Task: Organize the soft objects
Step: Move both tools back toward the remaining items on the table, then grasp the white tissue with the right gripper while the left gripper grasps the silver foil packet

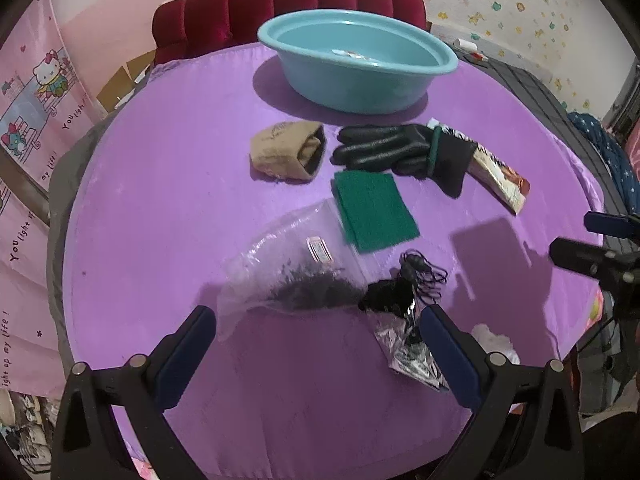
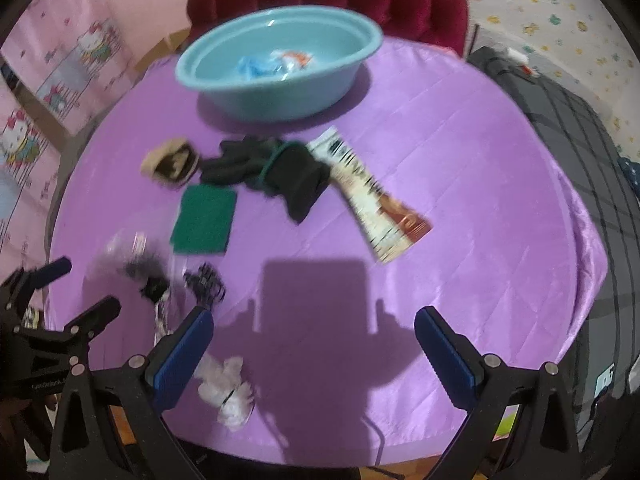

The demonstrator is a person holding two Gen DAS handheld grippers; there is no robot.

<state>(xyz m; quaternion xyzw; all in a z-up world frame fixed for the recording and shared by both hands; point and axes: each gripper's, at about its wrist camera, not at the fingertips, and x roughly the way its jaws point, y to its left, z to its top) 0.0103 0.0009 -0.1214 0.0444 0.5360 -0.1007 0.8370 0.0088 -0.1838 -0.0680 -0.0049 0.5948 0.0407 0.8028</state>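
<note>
A light blue basin (image 1: 356, 68) stands at the far side of the purple table (image 1: 160, 208) and holds blue and orange packets (image 2: 276, 62). In front of it lie a tan sock roll (image 1: 286, 152), a black glove (image 1: 396, 148), a green scouring pad (image 1: 374, 210), a flat printed packet (image 1: 500, 180), a clear bag with dark hair-like stuff (image 1: 304, 276) and black cords on a small packet (image 1: 408, 304). A crumpled white bag (image 2: 228, 388) lies near the front edge. My left gripper (image 1: 318, 320) is open just before the clear bag. My right gripper (image 2: 314, 324) is open and empty over bare cloth.
A red padded chair back (image 1: 288, 8) stands behind the table. A grey quilted surface (image 2: 568, 128) lies to the right. Pink cartoon wallpaper (image 1: 36, 92) covers the left wall. The other gripper shows at each view's side edge.
</note>
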